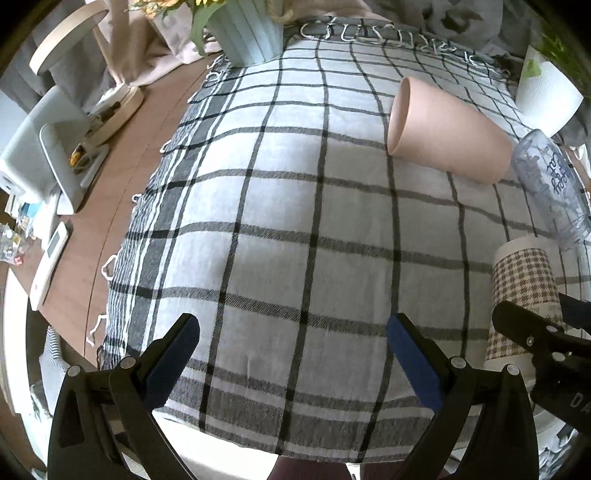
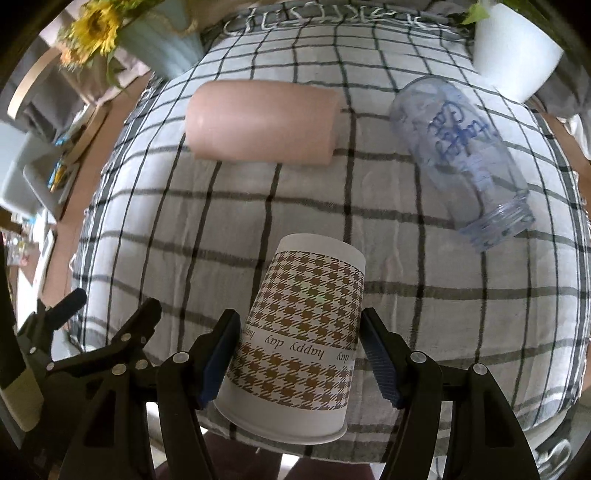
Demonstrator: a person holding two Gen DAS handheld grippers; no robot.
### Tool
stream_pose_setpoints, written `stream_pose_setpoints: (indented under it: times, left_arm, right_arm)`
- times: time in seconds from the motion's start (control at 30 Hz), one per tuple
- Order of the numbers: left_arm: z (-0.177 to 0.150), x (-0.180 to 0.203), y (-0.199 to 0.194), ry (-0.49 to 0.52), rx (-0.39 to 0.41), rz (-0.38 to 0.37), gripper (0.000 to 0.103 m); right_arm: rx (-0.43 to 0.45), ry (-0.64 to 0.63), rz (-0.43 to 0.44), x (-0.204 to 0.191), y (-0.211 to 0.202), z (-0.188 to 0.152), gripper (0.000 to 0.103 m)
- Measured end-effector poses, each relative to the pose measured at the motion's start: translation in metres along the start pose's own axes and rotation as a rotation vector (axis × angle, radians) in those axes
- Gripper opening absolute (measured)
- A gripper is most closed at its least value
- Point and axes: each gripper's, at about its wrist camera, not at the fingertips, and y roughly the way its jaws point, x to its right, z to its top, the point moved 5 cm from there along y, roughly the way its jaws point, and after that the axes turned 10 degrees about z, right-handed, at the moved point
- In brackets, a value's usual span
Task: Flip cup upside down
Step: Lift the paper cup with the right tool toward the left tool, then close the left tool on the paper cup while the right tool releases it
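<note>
A houndstooth paper cup (image 2: 303, 339) stands upside down, a little tilted, on the checked cloth (image 2: 443, 295), rim down near the front edge. My right gripper (image 2: 299, 358) is around it; the left pad touches the cup and the right pad stands slightly off, so the jaws look open. The cup also shows at the right of the left wrist view (image 1: 524, 295). My left gripper (image 1: 291, 350) is open and empty over the cloth's front part. A pink cup (image 2: 262, 122) lies on its side at the back.
A clear plastic bottle (image 2: 461, 155) lies on its side at the right. A pale ribbed flower pot (image 1: 247, 33) stands at the back left and a white pot (image 2: 513, 51) at the back right. A wooden table (image 1: 110, 192) with clutter lies left of the cloth.
</note>
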Motion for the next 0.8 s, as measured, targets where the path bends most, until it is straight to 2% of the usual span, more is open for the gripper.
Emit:
stream_pose_setpoints:
  times: [0.2,0.3,0.4,0.53,0.6,0.7,0.8]
  left_arm:
    - [-0.004,-0.003,0.002,-0.004,-0.008,0.009,0.103]
    - [-0.003,-0.004,0.001,-0.005,-0.005,0.005,0.103]
    - [0.000,-0.006,-0.006,-0.007,0.002,-0.007,0.103]
    - [0.010,-0.002,-0.024,0.028,0.051,0.016,0.103]
    - [0.015,0.007,-0.037,0.069,0.071,-0.029,0.103]
    - [0.024,0.025,-0.058,0.119,0.100,-0.112,0.103]
    - [0.034,0.048,-0.074,0.165,0.123,-0.172,0.103]
  right_arm:
    - [0.008,-0.019,-0.003,-0.003,0.003,-0.002,0.068]
    - [0.004,-0.013,-0.008,-0.003,0.002,-0.003,0.077]
    - [0.054,-0.005,-0.004,-0.005,-0.012,-0.003,0.080]
    - [0.175,0.008,-0.004,-0.007,-0.044,-0.001,0.080]
    - [0.227,0.012,-0.022,-0.007,-0.059,0.000,0.080]
    - [0.297,0.070,-0.023,0.002,-0.081,0.002,0.080]
    - [0.361,0.139,-0.064,0.020,-0.101,0.003,0.080]
